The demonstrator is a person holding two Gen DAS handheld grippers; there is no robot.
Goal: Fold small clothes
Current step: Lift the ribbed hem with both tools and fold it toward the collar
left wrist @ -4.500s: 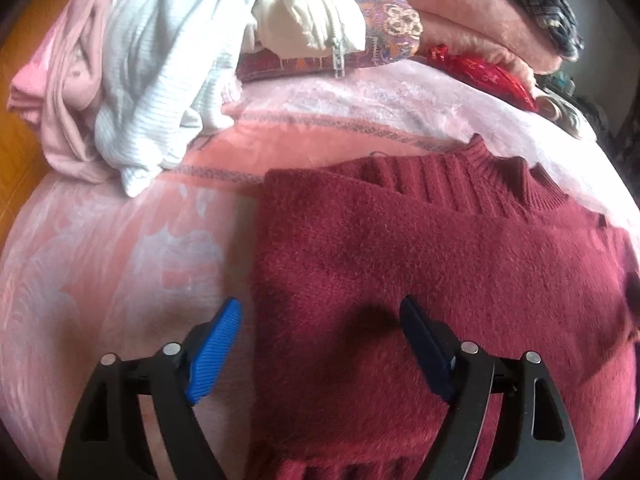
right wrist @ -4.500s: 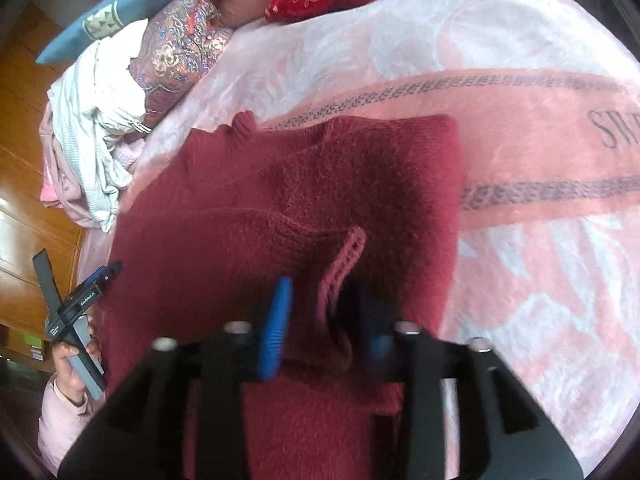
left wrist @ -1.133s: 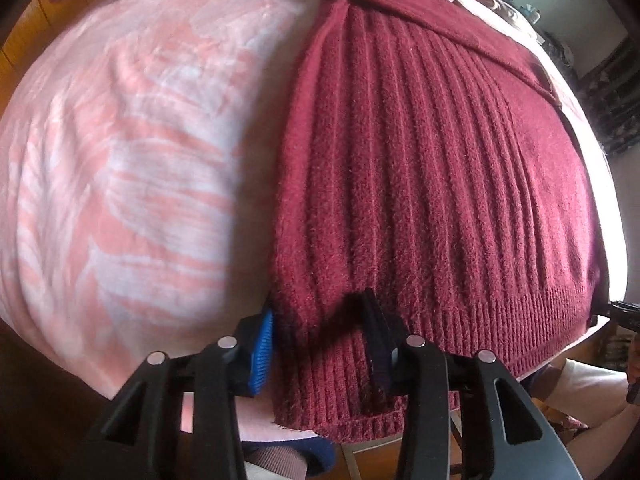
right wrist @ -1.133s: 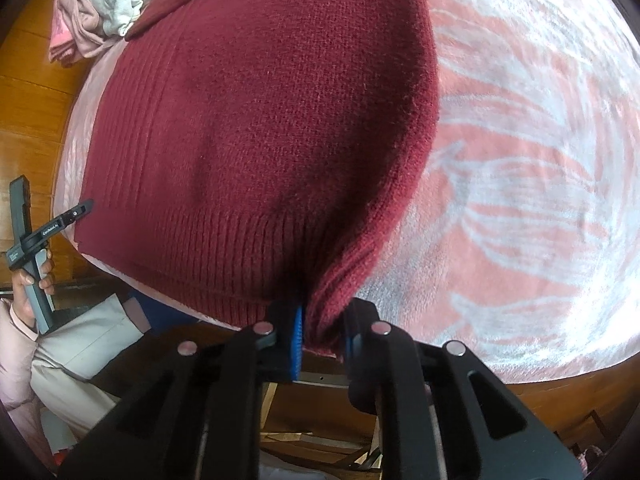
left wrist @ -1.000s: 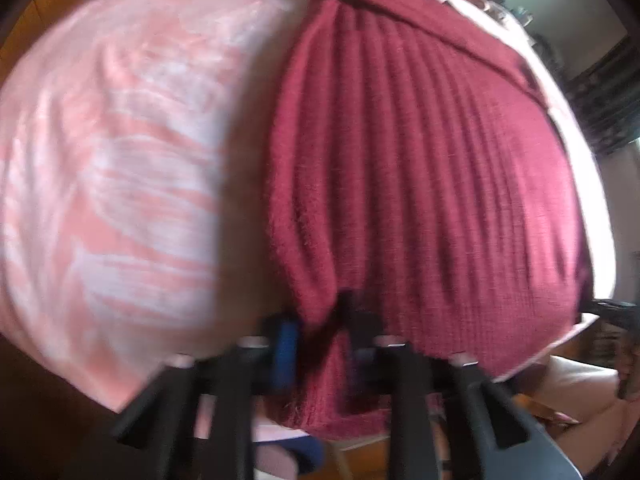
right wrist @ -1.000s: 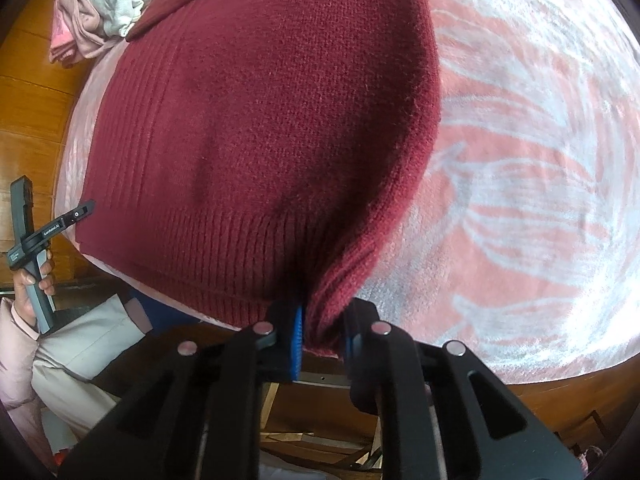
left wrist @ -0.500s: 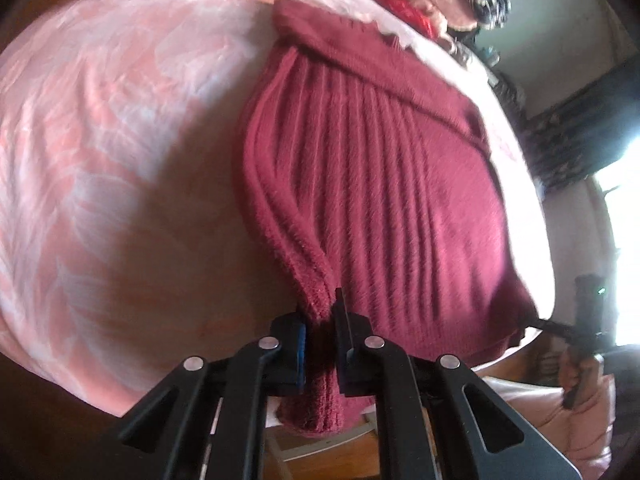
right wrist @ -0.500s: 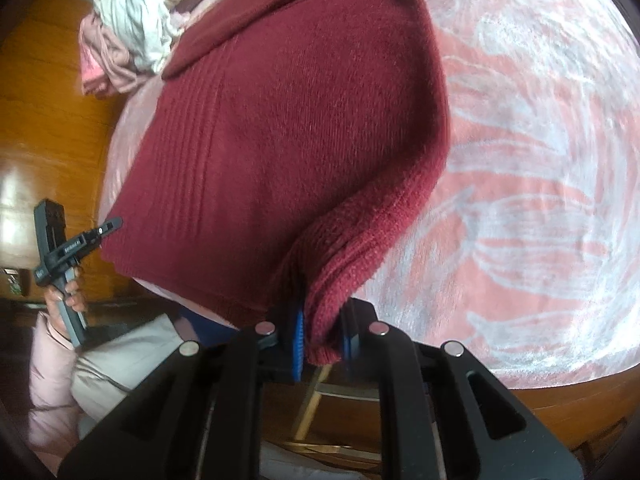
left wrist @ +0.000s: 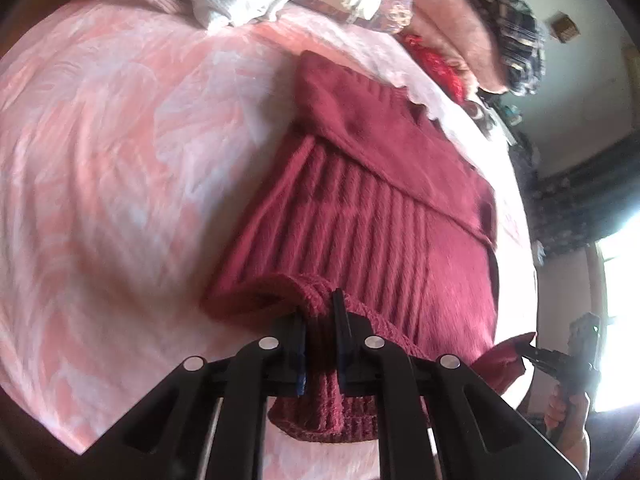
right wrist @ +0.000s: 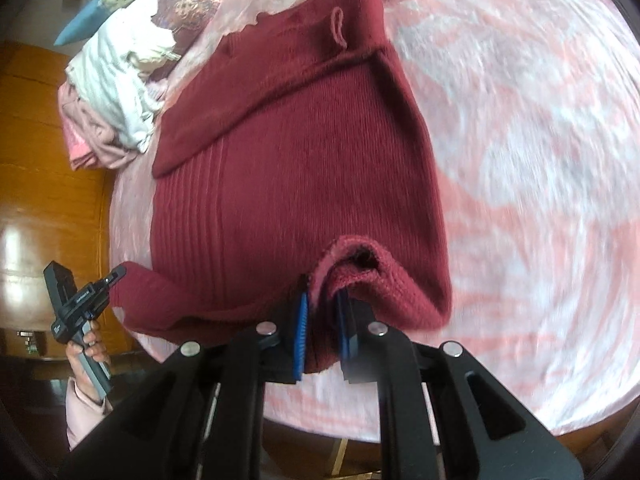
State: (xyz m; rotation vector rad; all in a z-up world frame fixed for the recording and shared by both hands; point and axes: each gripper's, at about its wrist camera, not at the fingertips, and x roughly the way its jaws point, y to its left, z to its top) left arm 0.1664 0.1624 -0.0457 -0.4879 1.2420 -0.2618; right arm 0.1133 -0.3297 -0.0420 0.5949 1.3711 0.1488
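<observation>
Both grippers, left (left wrist: 320,344) and right (right wrist: 322,330), fingers pinching sweater (right wrist: 296,168) hem, lifted off bed (right wrist: 520,160); sleeves folded, bottom-up fold left.

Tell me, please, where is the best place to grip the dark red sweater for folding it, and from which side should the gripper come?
Grip the ribbed bottom hem at its two corners, coming from the near bed edge. The sweater lies flat with its hem nearest and collar far away. Both the left gripper and the right gripper already pinch the hem there, lifting it off the pink blanket.
</observation>
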